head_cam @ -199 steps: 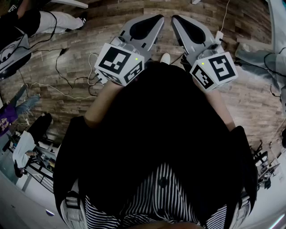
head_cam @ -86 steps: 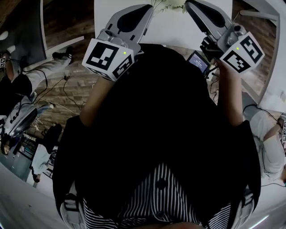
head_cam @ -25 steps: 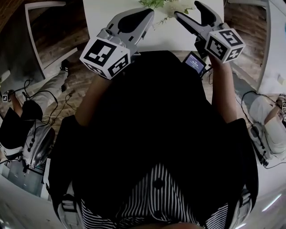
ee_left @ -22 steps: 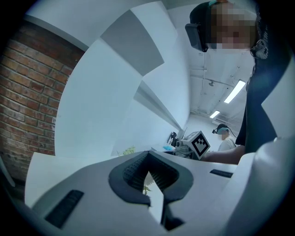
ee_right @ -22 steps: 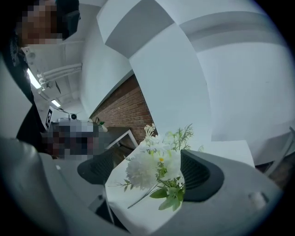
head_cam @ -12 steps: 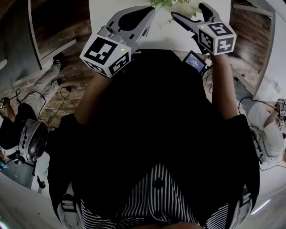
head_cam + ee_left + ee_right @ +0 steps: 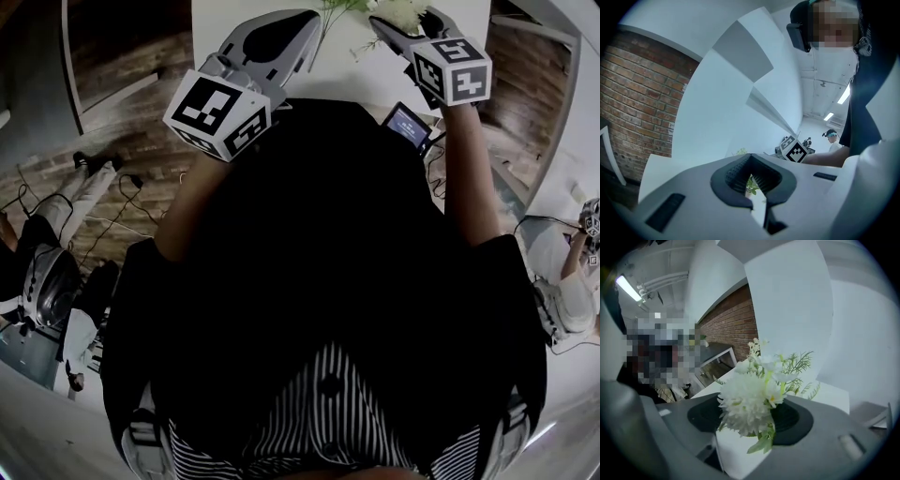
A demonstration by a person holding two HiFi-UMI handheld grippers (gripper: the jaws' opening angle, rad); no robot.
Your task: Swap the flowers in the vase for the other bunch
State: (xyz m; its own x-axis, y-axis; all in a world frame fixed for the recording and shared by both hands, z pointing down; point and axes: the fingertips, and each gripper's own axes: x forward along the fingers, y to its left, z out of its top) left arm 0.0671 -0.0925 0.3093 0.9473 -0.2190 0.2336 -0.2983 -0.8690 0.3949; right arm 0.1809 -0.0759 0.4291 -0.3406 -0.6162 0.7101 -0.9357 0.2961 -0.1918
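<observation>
1. The person is standing over the white desk (image 7: 211, 28), looking steeply down past dark clothing, with tongs in each hand.
2. The right tongs (image 7: 401, 23) are angling down at the far part of the desk, right where the flowers are.
3. Its jaws have just been closing and are now sitting at a middling width, with the white bunch (image 7: 746, 404) standing upright between the two dark pads.
4. In the right gripper view the big round bloom is filling most of the gap and thin green sprigs (image 7: 801, 364) are fanning out behind it. I am not seeing the pads press on anything.
5. The vase itself is staying out of sight below the blooms, so I cannot tell what the stems are standing in.
6. The left tongs (image 7: 309, 21) are hovering near the desk's edge, beside the other pair. The jaws are drawn together to a thin slit and are carrying nothing.
7. Through that slit a few green leaves (image 7: 751, 184) are peeking.
8. For writing, the left cube (image 7: 217, 114) and the right cube (image 7: 452, 70) are showing only black-and-white square marker patterns.
9. A small lit screen (image 7: 406, 125) is glowing bluish just under the right wrist, with its lines too small to read.
10. A brick wall (image 7: 633, 93) is showing at the left of the left gripper view.
</observation>
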